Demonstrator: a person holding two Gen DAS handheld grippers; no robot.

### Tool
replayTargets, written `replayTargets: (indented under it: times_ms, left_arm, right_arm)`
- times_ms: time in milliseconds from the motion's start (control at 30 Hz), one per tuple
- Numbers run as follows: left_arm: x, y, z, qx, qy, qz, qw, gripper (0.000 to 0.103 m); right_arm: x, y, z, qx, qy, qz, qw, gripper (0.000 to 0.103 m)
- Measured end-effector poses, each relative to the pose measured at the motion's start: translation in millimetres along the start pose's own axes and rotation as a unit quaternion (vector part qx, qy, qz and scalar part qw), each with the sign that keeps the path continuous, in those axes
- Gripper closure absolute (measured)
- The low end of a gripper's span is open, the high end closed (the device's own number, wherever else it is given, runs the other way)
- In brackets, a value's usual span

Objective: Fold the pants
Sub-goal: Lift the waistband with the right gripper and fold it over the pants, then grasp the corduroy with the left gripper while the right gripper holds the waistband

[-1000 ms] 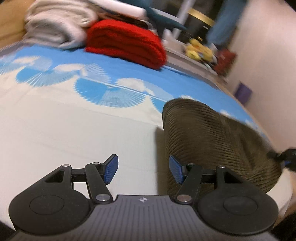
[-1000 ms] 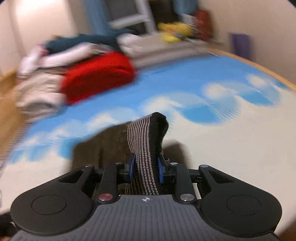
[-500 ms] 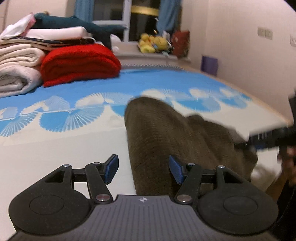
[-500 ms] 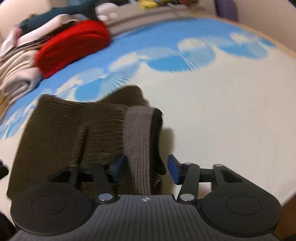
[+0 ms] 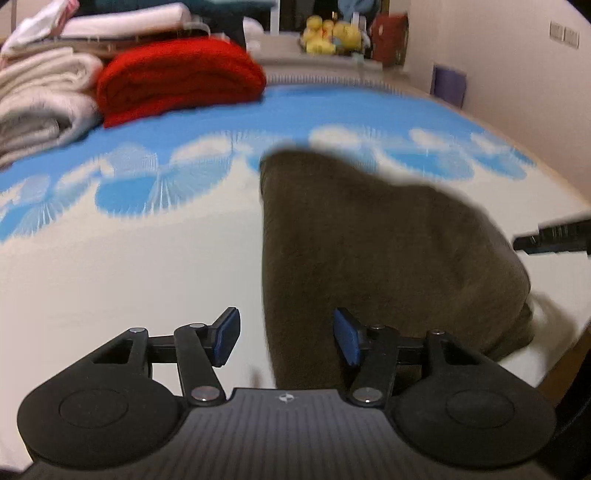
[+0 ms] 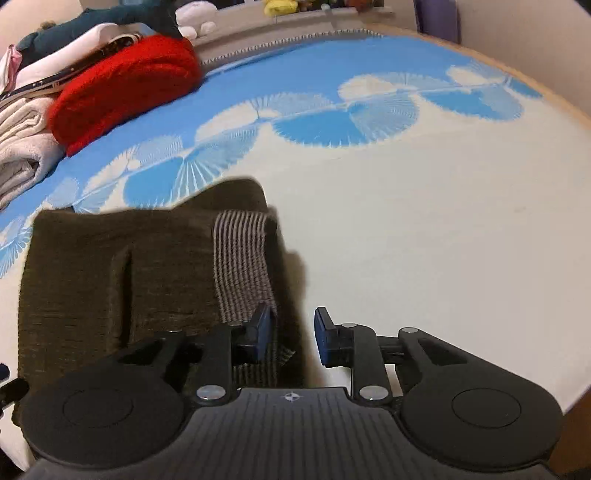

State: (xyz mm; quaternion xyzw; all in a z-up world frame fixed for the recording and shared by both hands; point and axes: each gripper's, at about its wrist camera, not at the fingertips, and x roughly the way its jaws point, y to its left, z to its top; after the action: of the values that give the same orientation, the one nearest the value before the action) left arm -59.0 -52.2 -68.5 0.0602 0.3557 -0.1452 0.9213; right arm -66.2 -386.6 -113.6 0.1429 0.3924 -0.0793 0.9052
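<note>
The dark olive ribbed pants (image 5: 373,251) lie folded in a compact stack on the blue and white bed cover (image 5: 122,266). In the right wrist view the pants (image 6: 122,280) show a lighter striped waistband (image 6: 242,266) on their right edge. My left gripper (image 5: 286,338) is open over the pants' near left edge, empty. My right gripper (image 6: 291,338) is open, its left pad beside the waistband, nothing held. The right gripper's tip shows in the left wrist view (image 5: 554,236) at the pants' right side.
A folded red blanket (image 5: 177,81) and cream folded towels (image 5: 40,96) are stacked at the bed's far left. Yellow plush toys (image 5: 328,31) sit on a ledge behind. The bed's right edge (image 6: 576,398) is close, by the wall.
My right gripper opened and let go of the waistband, which now lies on the folded pants. My left gripper stayed open and swung to face the pants.
</note>
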Motion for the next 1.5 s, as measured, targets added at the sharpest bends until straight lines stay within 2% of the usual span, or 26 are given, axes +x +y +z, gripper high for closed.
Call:
replayTargets:
  times_ms: [67,100,133,200,233,333,400,433,467,533,667,700,800,867,900,933,967,1000,1067,1167,1200,1267,1300,1367,1433,1500]
  left_arm:
    - [-4.4,-2.2,25.4,0.01,-0.033,-0.004,0.9994,0.042]
    - [-5.0,-4.7,36.1,0.017,-0.048,-0.009,0.9987,0.049]
    - [-1.7,-6.6,52.1,0.027,-0.062,-0.015,0.9976,0.064]
    - [8.0,-13.6,75.5,0.042,-0.072,-0.025,0.9962,0.082]
    - [16.6,-17.4,85.1,0.046,-0.071,-0.033,0.9959,0.093]
    - [67.2,-14.2,104.0,0.049,-0.027,-0.037,0.9978,0.1]
    - [119.3,-1.0,104.7,0.051,0.034,-0.018,0.998,0.101]
    - [140.1,6.3,100.9,0.05,0.06,-0.013,0.9969,0.1]
    - [154.6,10.6,95.3,0.049,0.07,-0.011,0.9963,0.1]
    - [156.2,9.0,92.6,0.052,0.052,-0.016,0.9972,0.101]
    - [130.7,28.2,90.7,-0.026,0.046,-0.04,0.9978,0.1]
    - [117.3,33.5,88.0,-0.046,0.042,-0.048,0.9969,0.099]
    - [74.1,43.4,73.8,-0.087,0.019,-0.077,0.993,0.072]
    - [58.6,42.7,50.6,-0.092,0.02,-0.112,0.9892,0.071]
    - [61.6,35.5,30.9,-0.062,0.045,-0.123,0.9894,0.07]
    - [68.0,25.7,14.0,-0.008,0.065,-0.104,0.9924,0.068]
    - [68.6,17.9,-1.0,0.043,0.057,-0.081,0.9942,0.067]
    - [61.7,14.4,-5.6,0.056,0.033,-0.074,0.9951,0.067]
    - [59.3,19.6,6.1,0.006,0.047,-0.078,0.9958,0.066]
    - [51.0,32.2,22.7,-0.057,0.013,-0.079,0.9952,0.041]
    - [49.2,35.7,26.7,-0.069,-0.001,-0.066,0.9954,0.028]
    - [54.6,40.0,30.7,-0.092,0.006,-0.058,0.994,0.022]
    - [62.4,44.1,31.6,-0.112,0.02,-0.068,0.9912,0.022]
    - [77.9,49.4,30.4,-0.14,0.054,-0.082,0.9852,0.022]
    - [93.1,52.2,24.8,-0.162,0.081,-0.087,0.9796,0.021]
    - [103.9,58.0,20.2,-0.181,0.093,-0.095,0.9745,0.019]
  right_arm:
    - [-19.0,11.5,2.4,-0.029,-0.057,-0.042,0.997,0.076]
    - [-30.9,11.9,3.7,-0.025,-0.089,-0.03,0.995,0.076]
    - [-42.0,11.0,4.8,-0.017,-0.121,0.003,0.992,0.076]
    - [-56.4,15.1,5.7,-0.043,-0.162,0.07,0.983,0.076]
    - [-57.9,18.9,4.8,-0.067,-0.16,0.096,0.98,0.076]
    - [-31.9,30.1,-3.4,-0.113,-0.072,0.145,0.98,0.077]
    - [-6.1,37.6,-17.8,-0.157,0.007,0.102,0.982,0.078]
    - [3.5,39.2,-25.1,-0.178,0.021,0.08,0.98,0.078]
    - [2.5,41.4,-26.4,-0.185,0.01,0.085,0.979,0.078]
    - [-2.6,43.7,-23.8,-0.183,0.005,0.105,0.977,0.079]
    - [-3.3,41.5,-29.9,-0.191,0.002,0.11,0.975,0.079]
    - [-3.4,41.2,-28.8,-0.189,0.0,0.114,0.975,0.078]
    - [-5.5,28.8,-18.1,-0.149,-0.013,0.126,0.981,0.073]
    - [-6.2,20.2,-10.4,-0.107,-0.02,0.134,0.985,0.067]
    - [-3.6,17.6,-7.8,-0.087,-0.017,0.14,0.986,0.066]
    - [-0.4,15.4,-6.3,-0.071,-0.012,0.142,0.987,0.065]
    - [3.0,15.3,-5.6,-0.062,-0.007,0.139,0.988,0.065]
    - [4.1,16.0,-5.6,-0.06,-0.006,0.138,0.989,0.066]
    - [0.1,19.4,-5.5,-0.055,-0.015,0.139,0.989,0.065]
    - [-15.6,20.0,-4.5,-0.053,-0.07,0.115,0.99,0.052]
    - [-19.2,17.0,-3.2,-0.044,-0.085,0.111,0.989,0.046]
    - [-19.2,10.0,-1.0,-0.027,-0.095,0.094,0.991,0.033]
    - [-13.8,6.8,-1.2,-0.022,-0.085,0.081,0.993,0.027]
    - [6.0,-0.4,-4.2,-0.007,-0.033,0.07,0.997,0.026]
    - [28.1,-6.1,-9.9,0.017,0.028,0.088,0.996,0.023]
    - [40.1,-11.0,-12.5,0.053,0.054,0.112,0.991,0.017]
